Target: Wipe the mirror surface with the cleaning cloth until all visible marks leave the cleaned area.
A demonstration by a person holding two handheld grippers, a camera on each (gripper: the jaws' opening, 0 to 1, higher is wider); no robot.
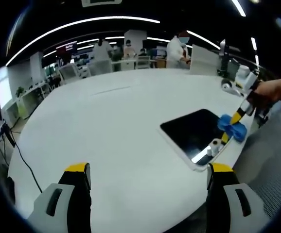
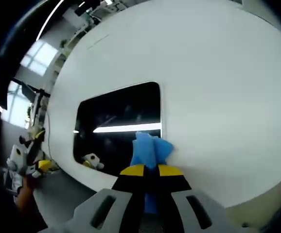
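Note:
A dark rectangular mirror (image 1: pixel 194 131) (image 2: pixel 118 126) in a white frame lies flat on the white round table (image 1: pixel 106 131) (image 2: pixel 218 73), near its edge. My right gripper (image 2: pixel 151 170) is shut on a blue cleaning cloth (image 2: pixel 150 148), which rests on the mirror's near edge by one corner. In the left gripper view that same gripper (image 1: pixel 230 130) comes in from the right, held by a hand (image 1: pixel 276 90), with the blue cloth (image 1: pixel 232 127) against the mirror's right side. My left gripper (image 1: pixel 148 170) is open above the bare table, left of the mirror.
The table's edge runs just past the mirror, with grey floor (image 2: pixel 58 194) below it. Small white items (image 1: pixel 242 75) stand at the table's far right. Desks, chairs and people (image 1: pixel 179 48) fill the background office. A cable (image 1: pixel 24 160) hangs left of the table.

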